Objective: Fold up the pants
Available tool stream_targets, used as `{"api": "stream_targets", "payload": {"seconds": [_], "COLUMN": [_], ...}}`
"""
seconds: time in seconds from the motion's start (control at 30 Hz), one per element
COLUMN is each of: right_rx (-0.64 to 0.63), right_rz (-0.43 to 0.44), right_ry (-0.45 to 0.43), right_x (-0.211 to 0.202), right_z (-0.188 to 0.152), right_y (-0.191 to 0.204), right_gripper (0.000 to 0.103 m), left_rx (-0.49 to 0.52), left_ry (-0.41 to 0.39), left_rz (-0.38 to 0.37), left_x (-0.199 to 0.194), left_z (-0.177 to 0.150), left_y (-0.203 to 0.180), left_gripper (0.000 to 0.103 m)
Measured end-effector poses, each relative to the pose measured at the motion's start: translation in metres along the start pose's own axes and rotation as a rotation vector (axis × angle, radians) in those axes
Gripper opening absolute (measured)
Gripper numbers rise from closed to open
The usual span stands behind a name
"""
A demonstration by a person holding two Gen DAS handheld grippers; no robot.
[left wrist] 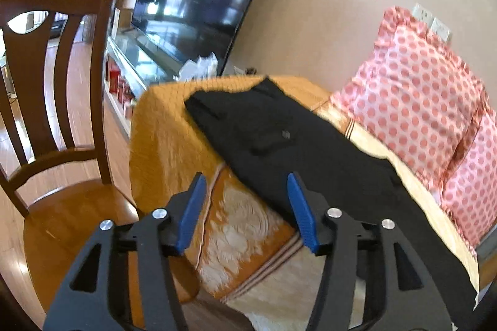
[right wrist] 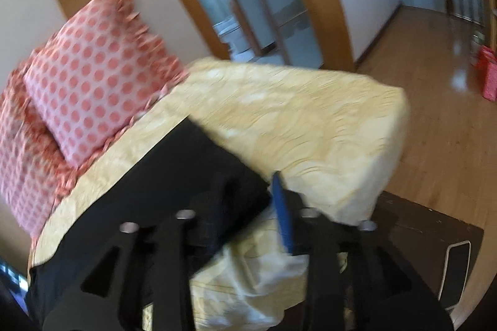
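Observation:
Black pants [left wrist: 298,150] lie stretched out along a yellow quilted cover [left wrist: 167,126] on a bed or sofa, waistband at the far end. My left gripper [left wrist: 247,209] is open and empty, above the cover's near edge, its right finger close to the pants' side. In the right wrist view the pants [right wrist: 174,175] run from the lower left toward my right gripper [right wrist: 248,206]. Only its right blue pad [right wrist: 282,216] shows; the left finger is hidden against bunched black cloth. The view is blurred and I cannot tell if the jaws grip the cloth.
Two pink polka-dot pillows [left wrist: 419,101] lean on the wall behind the pants. A wooden chair [left wrist: 56,113] stands left of the cover, a television [left wrist: 202,4] beyond it. A dark low table [right wrist: 435,253] sits right of the cover, with wooden floor [right wrist: 435,66] beyond.

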State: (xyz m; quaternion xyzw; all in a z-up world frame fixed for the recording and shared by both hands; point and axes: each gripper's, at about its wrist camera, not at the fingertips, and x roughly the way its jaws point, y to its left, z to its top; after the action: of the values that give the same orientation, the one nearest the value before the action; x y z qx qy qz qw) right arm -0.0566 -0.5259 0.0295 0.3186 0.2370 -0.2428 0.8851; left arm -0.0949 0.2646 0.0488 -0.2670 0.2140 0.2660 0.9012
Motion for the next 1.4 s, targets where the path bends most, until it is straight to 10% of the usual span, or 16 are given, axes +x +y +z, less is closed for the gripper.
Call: {"api": "stream_targets", "payload": {"seconds": [0.2, 0.53, 0.63, 0.77, 0.87, 1.0, 1.17, 1.4], "right_rx": [0.148, 0.139, 0.135, 0.090, -0.041, -0.193, -0.455, -0.695], "right_rz": [0.083, 0.190, 0.174, 0.167, 0.263, 0.494, 0.804, 0.846], "right_ry": [0.054, 0.128, 0.123, 0.063, -0.014, 0.004, 0.185, 0.522], "right_x": [0.002, 0.010, 0.021, 0.015, -0.006, -0.025, -0.038, -0.011], "right_z": [0.001, -0.021, -0.021, -0.020, -0.016, -0.029, -0.111, -0.262], "right_y": [-0.020, 0.010, 0.009, 0.024, 0.079, 0.171, 0.309, 0.384], "right_gripper": [0.046, 0.045, 0.015, 0.007, 0.007, 0.007, 0.007, 0.007], "left_rx": [0.144, 0.232, 0.227, 0.233, 0.153, -0.213, 0.002, 0.064], "left_ry": [-0.083, 0.068, 0.110, 0.119, 0.243, 0.405, 0.253, 0.185], "left_rz": [-0.073, -0.128, -0.115, -0.096, -0.119, -0.315, -0.218, -0.201], "left_x": [-0.006, 0.031, 0.042, 0.047, 0.067, 0.097, 0.069, 0.047], "left_z": [0.005, -0.016, -0.021, -0.028, -0.034, -0.042, -0.037, -0.024], "left_y": [-0.035, -0.060, -0.058, -0.053, -0.041, 0.005, -0.023, -0.018], "left_gripper": [0.078, 0.080, 0.083, 0.089, 0.093, 0.094, 0.088, 0.088]}}
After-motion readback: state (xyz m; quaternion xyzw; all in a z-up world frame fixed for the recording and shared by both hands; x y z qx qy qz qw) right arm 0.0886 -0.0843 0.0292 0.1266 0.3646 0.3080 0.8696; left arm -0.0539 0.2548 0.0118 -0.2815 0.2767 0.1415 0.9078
